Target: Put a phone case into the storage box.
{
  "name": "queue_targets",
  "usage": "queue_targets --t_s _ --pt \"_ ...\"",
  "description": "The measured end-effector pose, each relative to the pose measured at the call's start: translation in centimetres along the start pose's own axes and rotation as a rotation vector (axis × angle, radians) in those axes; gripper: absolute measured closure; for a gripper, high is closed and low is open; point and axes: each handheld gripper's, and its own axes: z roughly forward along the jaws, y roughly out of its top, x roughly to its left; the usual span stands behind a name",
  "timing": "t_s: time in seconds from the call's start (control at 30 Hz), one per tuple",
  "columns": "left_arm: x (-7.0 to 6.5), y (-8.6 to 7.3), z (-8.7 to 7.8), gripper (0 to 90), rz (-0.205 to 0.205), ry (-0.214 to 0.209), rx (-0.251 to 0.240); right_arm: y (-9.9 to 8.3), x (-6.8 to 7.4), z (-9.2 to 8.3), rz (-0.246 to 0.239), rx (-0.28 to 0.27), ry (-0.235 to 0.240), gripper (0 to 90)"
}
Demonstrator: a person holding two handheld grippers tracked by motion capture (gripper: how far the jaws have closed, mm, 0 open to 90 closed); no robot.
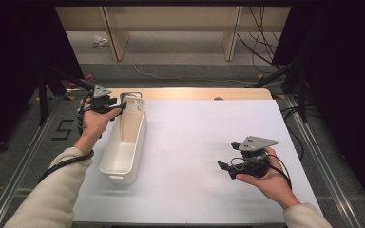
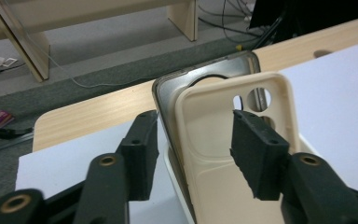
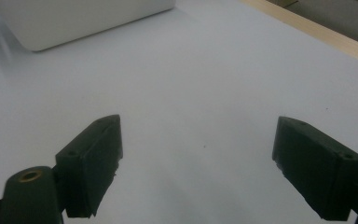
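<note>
A: Two phone cases, standing on end in the white bin (image 1: pixel 123 156) at the table's left side. Cream case (image 2: pixel 233 158) in front, a dark-rimmed case (image 2: pixel 205 77) right behind it, touching as far as I can tell. Both lean against the bin's far end.

B: Left gripper (image 1: pixel 116 108)?

A: At the cases' top edge, up by the bin's far end. In the left gripper view the jaws are apart w/ the cream case between them. One pad sits in front of the case's inner face near the camera cutouts; other pad is off to the outer side w/ a gap to the dark rim. Not pressing, so nothing is clamped.

B: Bin itself?

A: Long, narrow, white, on the white table cover (image 1: pixel 195 142). Runs near-to-far along the left edge. Can't see anything else in it.

B: Right gripper (image 1: pixel 224 168)?

A: Well apart from the bin, over the right-front part of the cover, held low in the right hand (image 1: pixel 266 178). Jaws point toward the bin. Right gripper view: pads wide apart, bare cover between them, bin corner (image 3: pixel 74 21) at top left.

B: Left hand (image 1: pixel 94 121)?

A: Wrapped round the gripper body, forearm coming in from bottom left. Cream sleeve.
</note>
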Motion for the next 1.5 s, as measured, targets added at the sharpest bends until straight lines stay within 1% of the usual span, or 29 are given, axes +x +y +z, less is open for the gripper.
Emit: queue_targets --t_s 0.07,0.1,0.23,0.3,0.4,0.43,0.57,0.67,0.87,1.1,1.33,1.5 --pt "0.0 -0.1 -0.5 44.8 -0.01 -0.014 0.004 0.0 0.0 0.0 0.0 0.001 0.0 16.9" --pt "0.0 -0.2 -0.7 41.2 -0.01 -0.02 0.007 0.0 0.0 0.0 0.001 0.001 0.0 17.0" --pt "-0.1 -0.4 -2.0 31.8 -0.008 -0.03 -0.001 0.0 0.0 0.0 0.001 0.002 -0.001 17.0" --pt "-0.3 -0.6 -2.7 29.6 -0.006 -0.046 -0.002 0.0 0.0 0.0 0.001 0.001 -0.001 17.0" --pt "-0.6 -0.9 -3.5 23.4 0.0 -0.063 0.0 0.0 0.0 0.0 0.003 0.001 -0.001 16.9" --pt "-0.7 -0.9 -3.7 20.9 -0.004 -0.065 -0.003 0.0 0.0 0.0 0.003 0.002 -0.002 16.9" --pt "-1.1 -1.2 -4.7 15.6 -0.013 -0.08 -0.019 0.0 0.0 0.0 0.003 0.0 -0.002 16.9" --pt "-1.4 -1.5 -5.2 14.7 -0.013 -0.092 -0.017 0.0 0.0 0.0 0.003 0.001 -0.002 17.0" --pt "-2.1 -2.1 -6.0 9.1 0.002 -0.108 -0.019 0.0 0.0 -0.1 0.003 0.001 -0.001 16.9" --pt "-3.1 -2.7 -7.1 4.5 0.019 -0.135 -0.04 0.0 0.0 -0.1 0.006 -0.003 -0.003 16.9" --pt "-3.8 -3.3 -7.9 2.9 0.029 -0.154 -0.055 0.0 0.0 -0.1 0.007 -0.003 -0.002 16.9" --pt "-4.4 -3.8 -8.5 2.6 0.028 -0.18 -0.074 0.0 0.0 -0.1 0.01 -0.005 -0.004 16.9"
